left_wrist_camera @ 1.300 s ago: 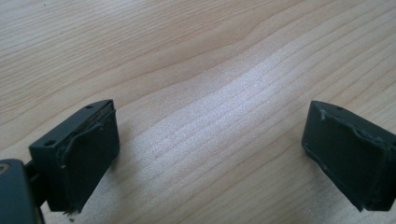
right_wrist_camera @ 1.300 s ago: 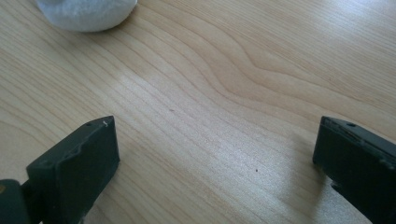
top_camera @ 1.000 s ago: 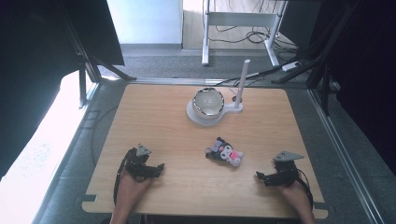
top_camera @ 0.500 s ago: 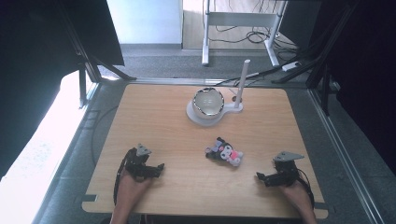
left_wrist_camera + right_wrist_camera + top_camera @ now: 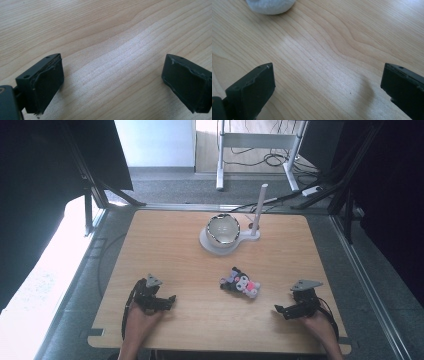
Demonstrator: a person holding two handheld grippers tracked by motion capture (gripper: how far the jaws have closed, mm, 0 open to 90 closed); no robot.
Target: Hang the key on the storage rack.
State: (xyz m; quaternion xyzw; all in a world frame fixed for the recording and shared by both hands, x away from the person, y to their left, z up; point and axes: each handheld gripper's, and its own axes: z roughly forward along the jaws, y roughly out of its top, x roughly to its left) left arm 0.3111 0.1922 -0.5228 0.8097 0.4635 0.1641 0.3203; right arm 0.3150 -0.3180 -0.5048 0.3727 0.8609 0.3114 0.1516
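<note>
Plush toy [image 5: 240,283] is the nearest thing to both grippers, but start with what bears it: the wooden table [image 5: 165,250], pale and grained, takes up the middle of the high view. Toward its far edge stands a white base [image 5: 212,244] holding a shiny metal bowl [image 5: 223,229], with a white upright post [image 5: 258,210] on the same base just to the right of the bowl.

Nearer the person, the toy lies flat a little right of centre, well apart from the bowl. It is dark with pink and white parts; its long axis runs slantwise, from upper left down to lower right in the high view. Which end is the head I cannot tell at this size.

At the near left, the left gripper [image 5: 170,300] rests in the person's hand, jaws spread wide with only bare wood between them, pointing right toward the toy. At the near right, the right gripper [image 5: 278,309] is likewise wide open and empty, pointing left. The toy sits between the two, touching neither
</note>
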